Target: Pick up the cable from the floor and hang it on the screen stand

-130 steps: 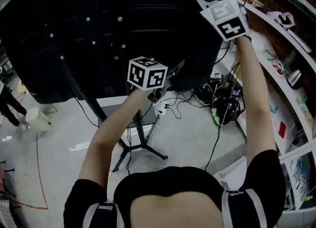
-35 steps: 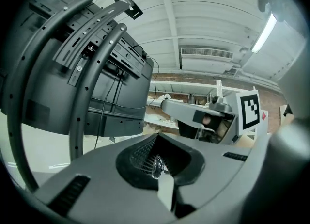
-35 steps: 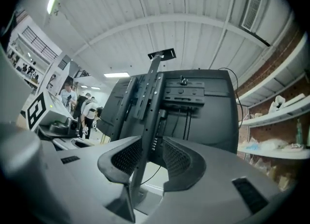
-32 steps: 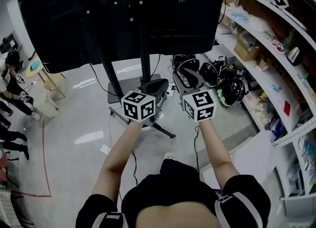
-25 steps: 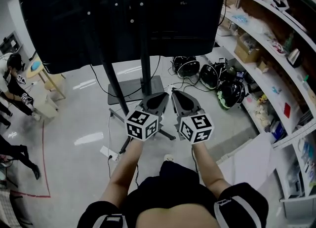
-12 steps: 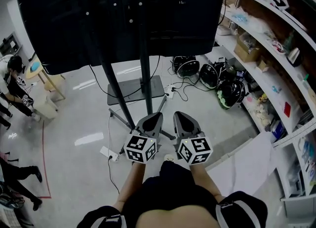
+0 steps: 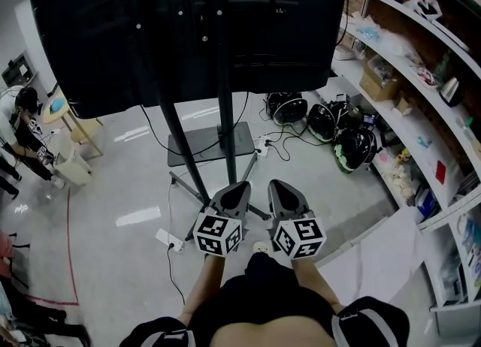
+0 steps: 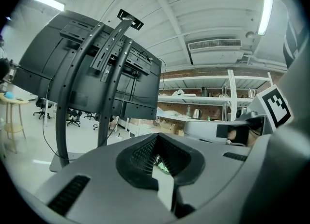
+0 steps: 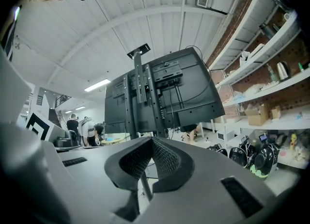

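The black screen [image 7: 195, 30] stands on its dark stand [image 7: 224, 98] with a flat base plate [image 7: 210, 145], seen from behind. In the right gripper view a black cable [image 9: 209, 75] loops across the screen's back. More black cables [image 7: 282, 145] lie on the floor by the base. Both grippers are held low and close to my body, side by side, short of the stand. My left gripper [image 7: 239, 186] [image 8: 156, 136] is shut with nothing between its jaws. My right gripper [image 7: 276, 185] [image 9: 152, 139] is also shut and empty.
Shelves [image 7: 421, 75] with boxes and small items run along the right wall. Black helmets and headsets [image 7: 331, 122] sit on the floor beneath them. A white power strip [image 7: 169, 240] lies at the left of the grippers. People [image 7: 22, 116] and a stool [image 7: 64, 116] are at the far left.
Both arms came down from the top of the screen, where the right gripper was raised. Over the last second the two grippers sank and drew back toward my body.
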The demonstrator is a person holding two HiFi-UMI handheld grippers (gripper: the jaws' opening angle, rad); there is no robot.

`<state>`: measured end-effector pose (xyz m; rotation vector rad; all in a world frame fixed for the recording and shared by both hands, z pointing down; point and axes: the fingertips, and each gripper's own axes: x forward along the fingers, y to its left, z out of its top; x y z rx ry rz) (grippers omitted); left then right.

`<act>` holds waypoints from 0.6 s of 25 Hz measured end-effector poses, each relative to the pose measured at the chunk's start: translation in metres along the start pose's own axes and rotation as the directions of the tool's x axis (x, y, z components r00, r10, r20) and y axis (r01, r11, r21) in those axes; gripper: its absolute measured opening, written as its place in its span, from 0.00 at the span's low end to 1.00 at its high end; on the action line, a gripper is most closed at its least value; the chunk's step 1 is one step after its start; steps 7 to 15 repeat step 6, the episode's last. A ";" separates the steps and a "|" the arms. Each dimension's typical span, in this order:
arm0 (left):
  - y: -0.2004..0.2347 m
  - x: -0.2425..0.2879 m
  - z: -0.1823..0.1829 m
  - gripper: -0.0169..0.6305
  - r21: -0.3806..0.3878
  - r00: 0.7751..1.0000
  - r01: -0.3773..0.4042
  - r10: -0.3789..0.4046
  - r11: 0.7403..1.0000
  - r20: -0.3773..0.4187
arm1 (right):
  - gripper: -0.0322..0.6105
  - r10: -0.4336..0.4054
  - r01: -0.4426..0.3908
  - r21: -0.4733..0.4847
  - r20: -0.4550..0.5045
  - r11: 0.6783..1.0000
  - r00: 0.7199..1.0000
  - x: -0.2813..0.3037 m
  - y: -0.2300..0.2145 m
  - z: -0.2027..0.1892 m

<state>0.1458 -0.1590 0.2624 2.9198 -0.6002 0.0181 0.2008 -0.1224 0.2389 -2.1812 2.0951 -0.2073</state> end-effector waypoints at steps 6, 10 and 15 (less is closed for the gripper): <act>0.007 -0.004 -0.002 0.04 -0.006 1.000 -0.012 0.012 1.000 -0.009 | 0.09 -0.008 0.008 -0.005 -0.002 1.000 1.000 0.002 -0.002 0.002; 0.007 -0.004 -0.002 0.04 -0.006 1.000 -0.012 0.012 1.000 -0.009 | 0.09 -0.008 0.008 -0.005 -0.002 1.000 1.000 0.002 -0.002 0.002; 0.007 -0.004 -0.002 0.04 -0.006 1.000 -0.012 0.012 1.000 -0.009 | 0.09 -0.008 0.008 -0.005 -0.002 1.000 1.000 0.002 -0.002 0.002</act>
